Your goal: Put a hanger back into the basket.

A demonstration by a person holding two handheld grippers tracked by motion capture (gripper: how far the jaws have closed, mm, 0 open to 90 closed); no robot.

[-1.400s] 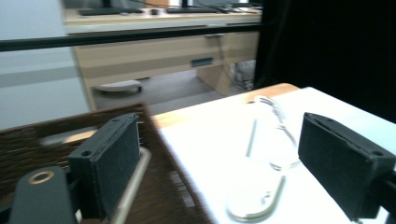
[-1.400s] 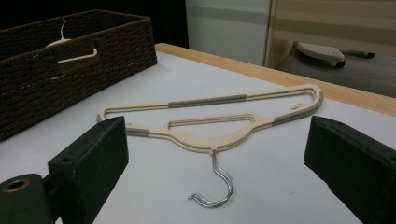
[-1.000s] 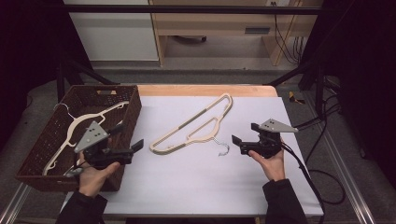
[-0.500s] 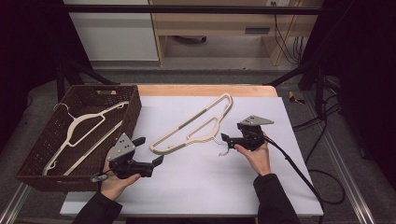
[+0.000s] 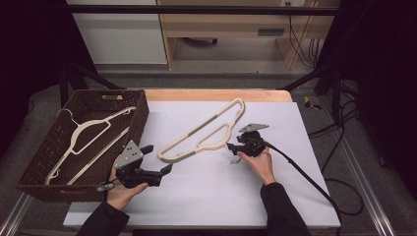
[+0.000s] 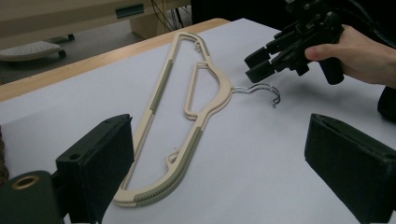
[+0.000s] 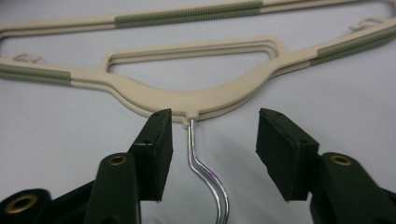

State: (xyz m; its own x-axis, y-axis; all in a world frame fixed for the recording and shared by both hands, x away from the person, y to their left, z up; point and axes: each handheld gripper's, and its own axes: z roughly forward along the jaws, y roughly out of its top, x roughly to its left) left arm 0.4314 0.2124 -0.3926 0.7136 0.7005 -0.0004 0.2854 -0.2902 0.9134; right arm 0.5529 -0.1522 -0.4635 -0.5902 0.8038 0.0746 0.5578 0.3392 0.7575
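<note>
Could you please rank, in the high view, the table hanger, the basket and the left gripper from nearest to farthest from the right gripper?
1. Table hanger: lying on the white table, its metal hook between the open jaws of the right gripper.
2. Left gripper: across the table, at the hanger's lower end.
3. Basket: at the far left edge, holding another hanger.

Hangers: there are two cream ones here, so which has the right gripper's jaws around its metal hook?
The hanger on the white table, not the hanger in the wicker basket. The right gripper has its open jaws either side of the chrome hook.
</note>
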